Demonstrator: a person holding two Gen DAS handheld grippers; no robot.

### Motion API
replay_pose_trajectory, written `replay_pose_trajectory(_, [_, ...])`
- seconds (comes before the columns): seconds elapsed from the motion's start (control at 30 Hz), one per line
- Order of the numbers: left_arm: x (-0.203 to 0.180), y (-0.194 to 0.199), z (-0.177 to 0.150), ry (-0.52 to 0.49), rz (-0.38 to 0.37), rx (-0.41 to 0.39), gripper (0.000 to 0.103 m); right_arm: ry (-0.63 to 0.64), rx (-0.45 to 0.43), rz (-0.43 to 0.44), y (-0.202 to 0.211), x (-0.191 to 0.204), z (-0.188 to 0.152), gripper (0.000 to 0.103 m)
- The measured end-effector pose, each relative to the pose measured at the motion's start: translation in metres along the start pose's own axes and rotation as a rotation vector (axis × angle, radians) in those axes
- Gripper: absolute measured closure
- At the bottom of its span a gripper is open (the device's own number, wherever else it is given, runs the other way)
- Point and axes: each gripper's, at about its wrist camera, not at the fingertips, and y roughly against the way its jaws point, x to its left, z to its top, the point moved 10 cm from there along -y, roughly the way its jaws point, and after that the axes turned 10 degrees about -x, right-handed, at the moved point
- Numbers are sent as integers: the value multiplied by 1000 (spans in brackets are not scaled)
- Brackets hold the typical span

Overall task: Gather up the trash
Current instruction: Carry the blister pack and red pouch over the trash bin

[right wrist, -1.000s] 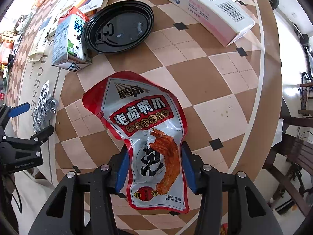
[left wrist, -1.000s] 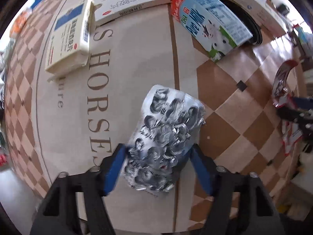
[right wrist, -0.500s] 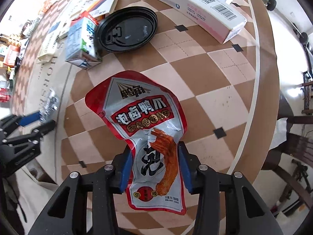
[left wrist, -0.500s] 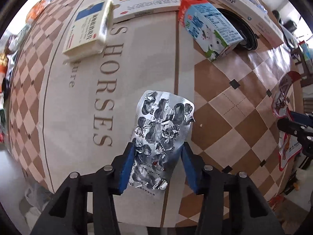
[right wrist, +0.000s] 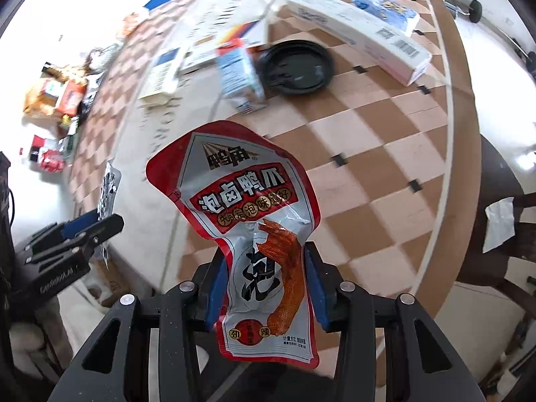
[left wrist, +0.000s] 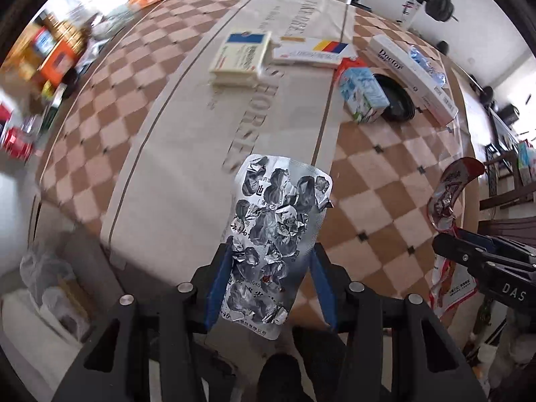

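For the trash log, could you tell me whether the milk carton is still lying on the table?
Yes, the milk carton lies on the table beside the black lid, held by neither tongs.

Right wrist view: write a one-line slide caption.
Right gripper shut on red snack pouch above checkered table.

far ahead of the jaws, a checkered tablecloth [left wrist: 378,181]; off left, packaged goods [left wrist: 43,57] blurred.

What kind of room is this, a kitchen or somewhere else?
Probably a room in someone's home, maybe a dining or living area. There's a table with a checkered cloth, a wooden chair beside it, and exercise weights on the floor behind.
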Motion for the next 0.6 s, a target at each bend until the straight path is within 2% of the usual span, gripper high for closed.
replay_pose_trajectory(0.23, [23, 17, -71, 18, 27, 5, 59, 24, 57, 24, -8, 42, -76, 58])
replay_pose_trajectory(0.4, [44, 19, -133, 80, -13, 37, 59, 56, 100, 19, -19, 65, -140, 58])
replay_pose_trajectory(0.5, [57, 6, -172, 106, -16, 72, 59, 60, 139, 21, -31, 75, -189, 58])
replay_pose_trajectory(0.6, [68, -24, -208, 142, -18, 129, 59, 63, 181, 17, -54, 80, -235, 58])
